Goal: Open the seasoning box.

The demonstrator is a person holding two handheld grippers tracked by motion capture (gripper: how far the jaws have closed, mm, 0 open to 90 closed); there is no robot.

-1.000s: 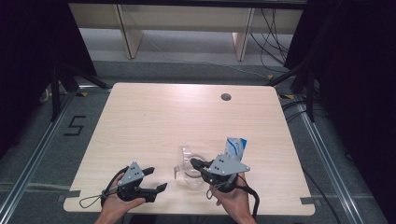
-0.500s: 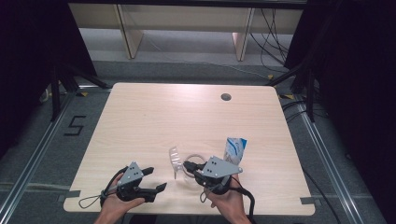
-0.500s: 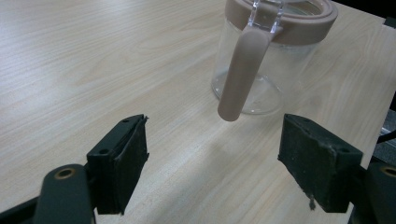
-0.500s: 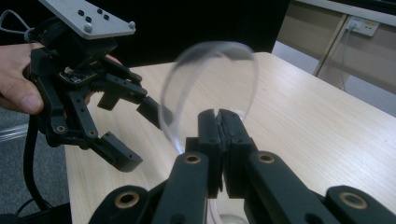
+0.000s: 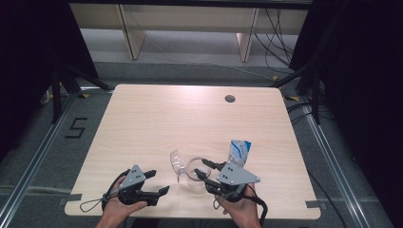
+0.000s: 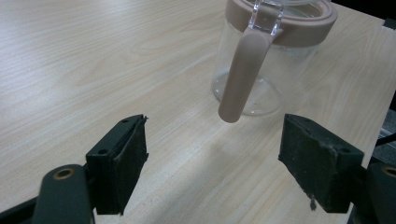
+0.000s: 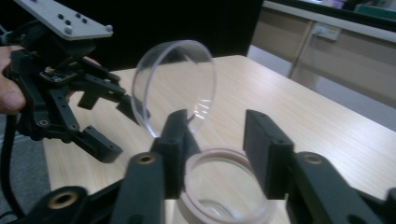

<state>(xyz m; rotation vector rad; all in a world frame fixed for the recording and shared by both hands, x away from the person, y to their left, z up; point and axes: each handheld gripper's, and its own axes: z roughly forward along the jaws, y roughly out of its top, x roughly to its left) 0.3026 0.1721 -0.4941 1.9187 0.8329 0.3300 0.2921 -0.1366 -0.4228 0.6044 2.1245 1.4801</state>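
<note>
A clear glass jar [image 5: 194, 173] with a tan rim [image 7: 224, 186] stands near the table's front edge. Its round clear lid [image 5: 176, 162] [image 7: 175, 88] is swung up on the jar's left side. A tan clasp [image 6: 243, 74] hangs down the jar's [image 6: 261, 70] side. My right gripper [image 5: 203, 169] [image 7: 217, 149] hovers over the jar mouth. Its jaws have just been opening and press on nothing; the lid stands just beyond them. My left gripper [image 5: 158, 182] [image 6: 224, 163] [image 7: 119, 128] rests open, left of the jar, pointing at it with nothing between its fingers.
A blue and white packet [image 5: 239, 152] stands just right of the jar, behind my right gripper. The wooden table [image 5: 190, 118] has a round cable hole [image 5: 230, 99] near its far edge. Black curtains and metal rails flank the table.
The jar's lid has swung up and over to the left. My right gripper's jaws have gone from shut to open and it has shifted slightly left. The left gripper has stayed put.
</note>
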